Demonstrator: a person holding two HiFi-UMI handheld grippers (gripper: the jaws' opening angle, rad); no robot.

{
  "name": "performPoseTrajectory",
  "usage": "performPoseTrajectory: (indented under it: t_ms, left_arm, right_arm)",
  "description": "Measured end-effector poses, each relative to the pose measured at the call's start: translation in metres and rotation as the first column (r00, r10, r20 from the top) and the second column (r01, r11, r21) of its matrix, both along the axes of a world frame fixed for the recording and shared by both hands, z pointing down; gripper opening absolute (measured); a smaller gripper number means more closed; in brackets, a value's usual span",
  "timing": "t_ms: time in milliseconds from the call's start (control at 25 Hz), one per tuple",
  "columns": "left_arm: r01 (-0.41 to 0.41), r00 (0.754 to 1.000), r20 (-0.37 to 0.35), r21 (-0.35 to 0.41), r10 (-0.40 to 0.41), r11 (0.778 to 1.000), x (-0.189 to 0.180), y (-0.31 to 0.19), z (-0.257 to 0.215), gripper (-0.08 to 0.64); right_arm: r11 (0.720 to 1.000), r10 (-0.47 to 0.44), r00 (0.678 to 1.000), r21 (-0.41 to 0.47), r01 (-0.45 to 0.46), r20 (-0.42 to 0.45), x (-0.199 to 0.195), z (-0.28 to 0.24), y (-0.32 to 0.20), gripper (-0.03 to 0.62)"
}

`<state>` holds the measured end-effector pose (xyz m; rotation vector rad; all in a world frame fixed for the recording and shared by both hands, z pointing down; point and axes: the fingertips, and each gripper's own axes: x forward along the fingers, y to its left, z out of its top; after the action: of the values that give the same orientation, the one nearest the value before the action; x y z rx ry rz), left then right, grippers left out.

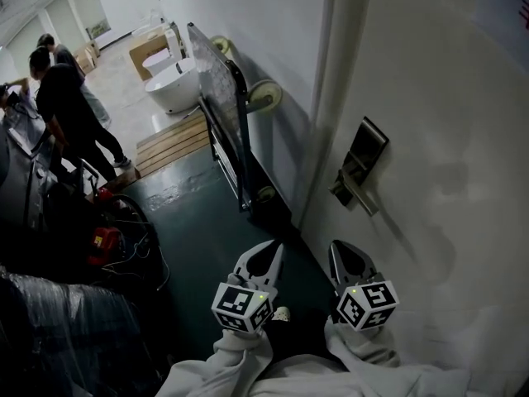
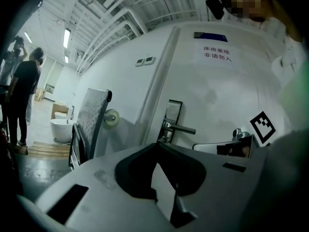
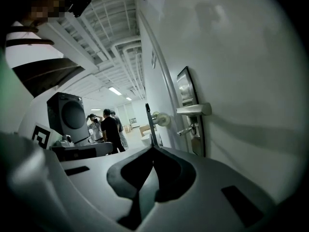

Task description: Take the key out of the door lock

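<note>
Door lock [image 1: 364, 150] stands beyond left gripper [image 1: 274, 246] and right gripper [image 1: 335, 248], jaws closed, empty.

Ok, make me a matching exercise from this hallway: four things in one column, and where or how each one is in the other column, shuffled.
Column one
1. lever handle
2. wooden pallet
3. platform trolley
4. left gripper

Column two
A. flat on the floor
B. jaws shut, nothing between them
C. on the white door
D. stood on edge against the wall

Pairs: 1-C, 2-A, 3-D, 4-B
</note>
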<state>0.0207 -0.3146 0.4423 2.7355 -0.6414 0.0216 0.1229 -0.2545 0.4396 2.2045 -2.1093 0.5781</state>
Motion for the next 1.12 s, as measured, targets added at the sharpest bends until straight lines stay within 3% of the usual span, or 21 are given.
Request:
performPoseTrajectory:
  t_ms: [400, 560, 640, 760, 920, 1120]
  left_arm:
    - [-0.071, 0.991, -0.118, -0.139, 0.055, 0.988, 0.052, -0.018, 0.002, 0.023]
    - [-0.124, 0.977, -0.2, -0.259, 0.073, 0.958, 0.071, -0.025, 0.014, 0.025]
    - [-0.163, 0.963, -0.26, -0.351, 0.071, 0.922, 0.08, -0.03, 0.021, 0.029]
    - [-0.229, 0.932, -0.359, -0.479, 0.049, 0.847, 0.094, -0.036, 0.026, 0.16]
    - [-0.279, 0.906, -0.424, -0.579, 0.01, 0.766, 0.115, -0.045, 0.034, 0.161]
    - [-0.405, 0.858, -0.513, -0.671, 0.005, 0.622, 0.148, -0.049, 0.04, 0.161]
  right_arm:
    - [0.998, 0.047, 0.998, -0.031, -0.048, -0.041, 0.024, 0.004, -0.002, 0.049]
    - [0.998, 0.041, 0.998, -0.05, -0.043, -0.047, 0.032, 0.01, -0.008, 0.049]
    - [0.998, 0.031, 0.998, -0.06, -0.034, -0.051, 0.033, 0.013, -0.01, 0.049]
    - [0.997, 0.03, 0.998, -0.076, -0.034, -0.049, 0.039, 0.017, -0.011, 0.049]
    - [0.995, 0.029, 0.998, -0.093, -0.033, -0.049, 0.046, 0.022, -0.013, 0.049]
    - [0.993, 0.03, 0.999, -0.116, -0.035, -0.044, 0.054, 0.029, -0.011, 0.049]
